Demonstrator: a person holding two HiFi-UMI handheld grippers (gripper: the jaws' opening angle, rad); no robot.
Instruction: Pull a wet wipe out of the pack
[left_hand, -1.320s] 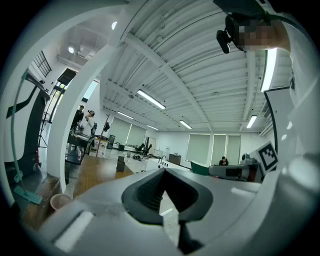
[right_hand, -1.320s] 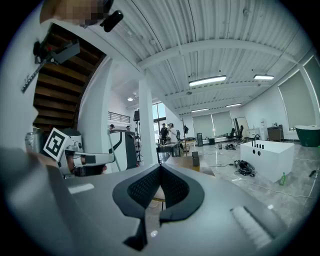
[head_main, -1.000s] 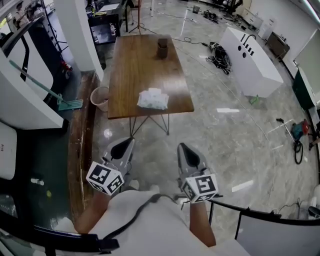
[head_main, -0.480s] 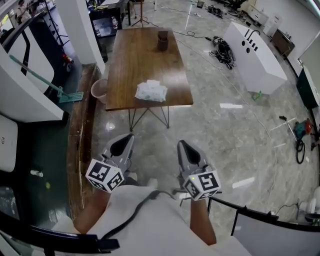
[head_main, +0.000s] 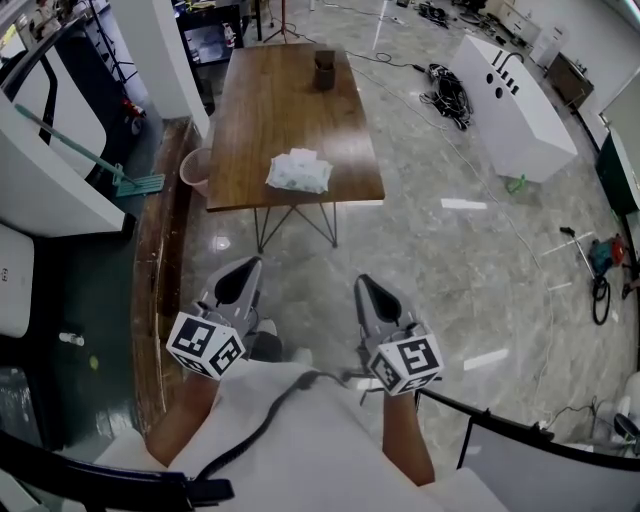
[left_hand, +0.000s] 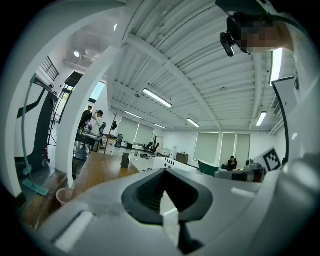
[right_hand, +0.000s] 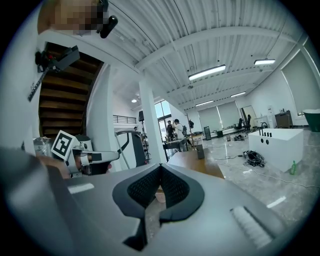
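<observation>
while both grippers hang level over the floor, the wet wipe pack (head_main: 298, 171) lies well ahead of them, flat on the wooden table (head_main: 270, 110), at the end nearest the jaws. its place falls between the lines of the two grippers, a little nearer the left one's. the pack's long axis runs across the table, crosswise to the way the jaws point, slightly skewed; which end holds the opening is too small to tell.

the left gripper (head_main: 247, 266) has its jaws pressed together at the tips and grips nothing. the right gripper (head_main: 363, 284) is likewise closed and empty.

between the jaws and the pack lie marble floor (head_main: 440, 260), the table's near edge and its wire legs (head_main: 297, 228). beyond the pack, at the far end, stands a dark cup (head_main: 325, 70). ahead and left of the left gripper, a pink bucket (head_main: 197, 170) sits beside the table. far ahead and right of the right gripper are a white cabinet (head_main: 520, 100) and tangled cables (head_main: 450, 95).
</observation>
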